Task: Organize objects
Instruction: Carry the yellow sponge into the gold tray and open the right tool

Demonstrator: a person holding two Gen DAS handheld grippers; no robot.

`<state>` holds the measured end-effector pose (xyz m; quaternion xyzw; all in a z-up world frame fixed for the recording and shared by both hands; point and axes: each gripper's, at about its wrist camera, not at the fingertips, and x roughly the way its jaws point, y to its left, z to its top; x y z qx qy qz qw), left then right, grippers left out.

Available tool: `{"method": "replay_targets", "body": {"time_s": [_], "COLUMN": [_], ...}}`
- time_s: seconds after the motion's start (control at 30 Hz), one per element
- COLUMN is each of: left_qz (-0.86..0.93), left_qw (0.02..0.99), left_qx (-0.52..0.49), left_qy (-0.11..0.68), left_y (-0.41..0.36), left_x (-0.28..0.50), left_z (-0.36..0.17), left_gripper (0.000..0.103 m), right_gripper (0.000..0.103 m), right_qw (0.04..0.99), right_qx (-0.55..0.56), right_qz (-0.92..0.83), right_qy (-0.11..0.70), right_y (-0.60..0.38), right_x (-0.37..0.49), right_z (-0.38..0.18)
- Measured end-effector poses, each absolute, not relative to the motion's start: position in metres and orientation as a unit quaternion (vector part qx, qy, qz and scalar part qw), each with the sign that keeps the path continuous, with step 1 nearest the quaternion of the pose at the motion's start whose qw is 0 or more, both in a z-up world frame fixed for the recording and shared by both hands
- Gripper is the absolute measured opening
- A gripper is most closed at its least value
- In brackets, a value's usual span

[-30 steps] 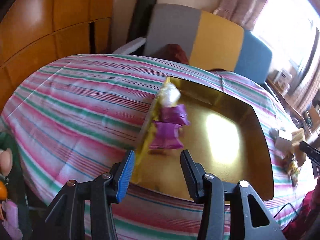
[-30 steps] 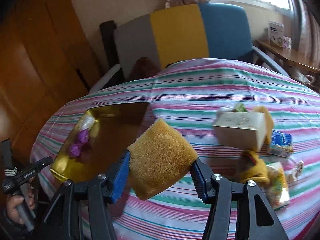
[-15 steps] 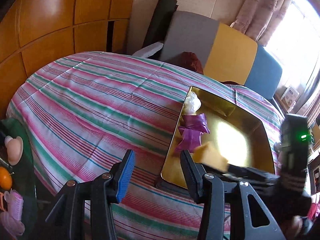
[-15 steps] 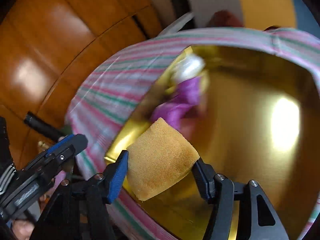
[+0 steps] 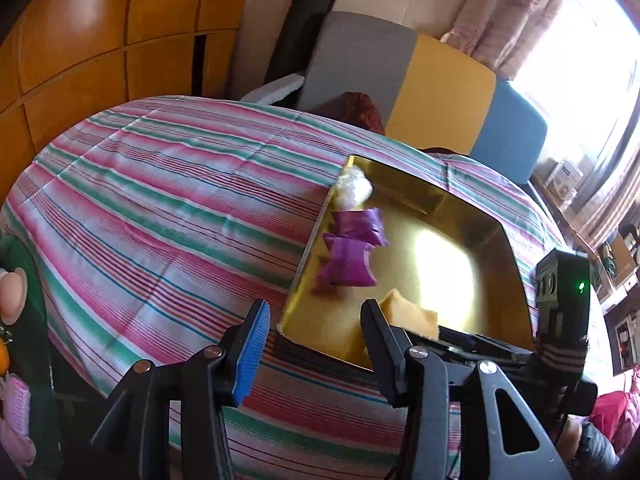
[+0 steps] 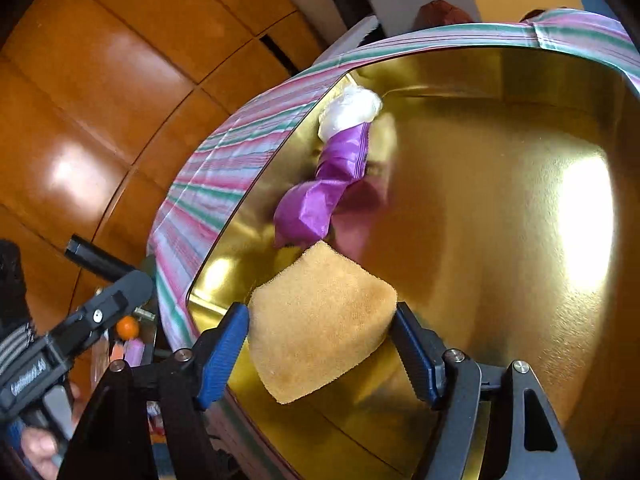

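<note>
Daylight floods in from the window (image 5: 600,60) far beyond and right of the jaws, blown out to white. It throws a hot glare patch on the gold tray (image 6: 520,280) ahead of the jaws. Fisheye bending curves everything outward, with dark vignetted corners; the purple packets (image 6: 320,200) look slightly smeared.

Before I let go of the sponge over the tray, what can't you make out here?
- Sponge underside, right wrist view: its own body hides whether it touches the gold tray; right tongs opening around it.
- Tray's near edge, left wrist view: left tongs cover it.
- White bundle: blurred, unidentifiable.
</note>
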<state>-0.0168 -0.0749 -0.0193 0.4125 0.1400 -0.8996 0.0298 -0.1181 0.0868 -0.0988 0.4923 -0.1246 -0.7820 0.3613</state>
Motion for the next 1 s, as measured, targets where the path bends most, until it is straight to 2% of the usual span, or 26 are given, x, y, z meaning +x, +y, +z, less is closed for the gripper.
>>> {"method": "replay_targets", "body": {"time_s": [0.17, 0.23, 0.37, 0.47, 0.57, 0.7, 0.8, 0.87, 1.0], "left_qz": [-0.900, -0.900, -0.902, -0.903, -0.903, -0.902, -0.902, -0.903, -0.906], "left_qw": [0.016, 0.011, 0.003, -0.004, -0.008, -0.011, -0.005, -0.001, 0.011], "left_qx": [0.414, 0.414, 0.411, 0.409, 0.411, 0.415, 0.415, 0.413, 0.407], "left_qy": [0.137, 0.136, 0.133, 0.129, 0.126, 0.120, 0.118, 0.119, 0.119], "left_y": [-0.063, -0.059, -0.052, -0.047, -0.042, -0.037, -0.038, -0.040, -0.044], "left_x": [-0.013, -0.013, -0.011, -0.009, -0.011, -0.013, -0.013, -0.013, -0.013], "left_z": [-0.016, -0.015, -0.011, -0.008, -0.009, -0.011, -0.011, -0.011, -0.008], "left_gripper": [0.048, 0.048, 0.048, 0.048, 0.048, 0.048, 0.052, 0.053, 0.055], "right_gripper": [0.074, 0.070, 0.069, 0.068, 0.072, 0.073, 0.083, 0.094, 0.099], "right_qw": [0.379, 0.380, 0.351, 0.326, 0.302, 0.324, 0.350, 0.362, 0.376], "right_qx": [0.479, 0.475, 0.473, 0.477, 0.487, 0.497, 0.500, 0.509, 0.506], "right_qz": [-0.776, -0.777, -0.789, -0.799, -0.810, -0.798, -0.784, -0.773, -0.767], "right_qy": [-0.157, -0.164, -0.175, -0.168, -0.125, -0.103, -0.109, -0.111, -0.121], "right_y": [0.120, 0.140, 0.177, 0.191, 0.176, 0.136, 0.106, 0.089, 0.081], "right_x": [-0.118, -0.118, -0.122, -0.124, -0.121, -0.113, -0.110, -0.111, -0.109], "right_z": [-0.109, -0.109, -0.104, -0.098, -0.088, -0.086, -0.087, -0.088, -0.084]}}
